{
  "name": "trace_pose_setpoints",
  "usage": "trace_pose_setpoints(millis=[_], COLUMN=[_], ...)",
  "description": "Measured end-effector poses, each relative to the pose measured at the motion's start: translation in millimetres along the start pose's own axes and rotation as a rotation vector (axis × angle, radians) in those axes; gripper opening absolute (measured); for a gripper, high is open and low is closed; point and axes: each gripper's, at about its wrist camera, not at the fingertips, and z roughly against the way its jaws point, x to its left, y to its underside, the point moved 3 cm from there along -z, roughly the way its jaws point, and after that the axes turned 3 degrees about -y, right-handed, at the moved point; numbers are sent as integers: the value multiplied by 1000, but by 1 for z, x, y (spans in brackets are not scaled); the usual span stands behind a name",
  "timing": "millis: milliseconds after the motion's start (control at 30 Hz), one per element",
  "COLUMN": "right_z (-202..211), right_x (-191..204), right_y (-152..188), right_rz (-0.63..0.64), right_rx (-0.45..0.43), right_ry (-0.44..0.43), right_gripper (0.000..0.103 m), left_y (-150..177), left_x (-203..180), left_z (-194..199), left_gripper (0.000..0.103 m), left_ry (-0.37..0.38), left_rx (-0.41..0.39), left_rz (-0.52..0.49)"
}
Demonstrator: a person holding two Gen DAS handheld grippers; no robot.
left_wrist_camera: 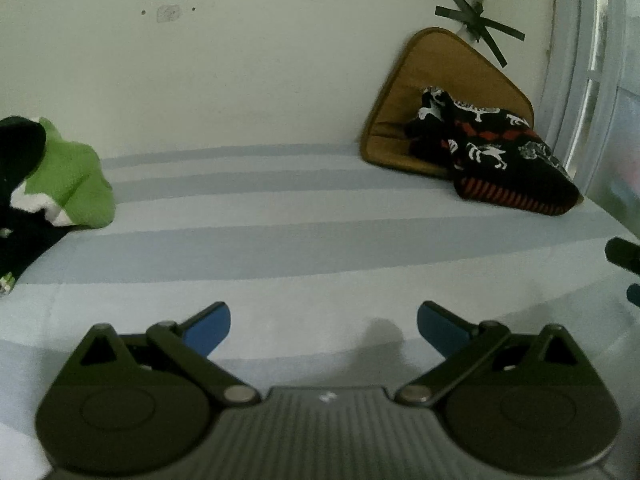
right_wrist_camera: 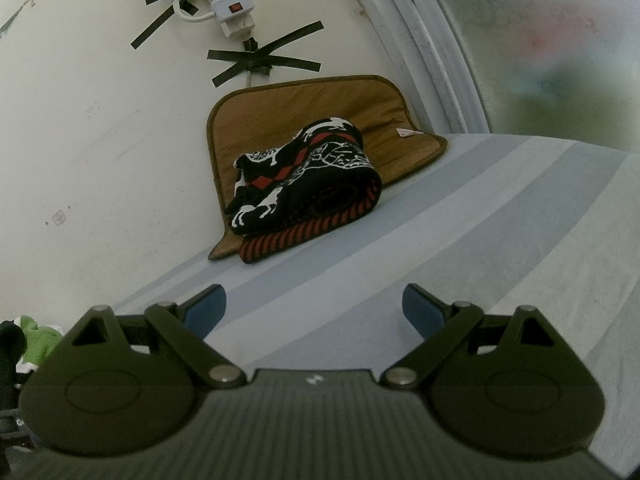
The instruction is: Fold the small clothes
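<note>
The black patterned garment (right_wrist_camera: 304, 184) lies bundled on the brown mat (right_wrist_camera: 280, 108) against the wall, its long axis slanting along the mat. It sits well ahead of the right tool (right_wrist_camera: 314, 308), the nearer one; the left tool (left_wrist_camera: 324, 330) has it ahead-right. Both tools gape wide, empty, over the striped bed (left_wrist_camera: 280, 240).

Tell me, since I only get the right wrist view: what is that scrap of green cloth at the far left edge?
Observer: A crumpled lime-green and white garment heaped on black fabric, lying on the striped bedsheet.
Visitor: Is the other gripper holding it?
Observer: No. The left gripper is open and empty, with bare sheet between its blue pads.
Visitor: Does the black, red and white patterned knit reach the pane?
Observer: From the left, the patterned knit lies partly on the brown quilted mat, close beside the white frame; contact is unclear.
</note>
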Motion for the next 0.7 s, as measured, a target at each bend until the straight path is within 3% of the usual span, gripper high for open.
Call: trace_pose_setpoints(millis=[200,467,700], right_z=[0,0,0], right_x=[0,0,0], right_y=[0,0,0], right_rz=[-1,-1,-1], right_rx=[-1,-1,-1], right_ry=[0,0,0], right_gripper=[97,97,97], left_y=[0,-1,-2], left_x=[-1,5,3], left_z=[0,1,0], left_gripper=[103,103,103], left_ry=[-6,48,31], left_rx=[2,-3,-2], left_rz=[-2,36,32])
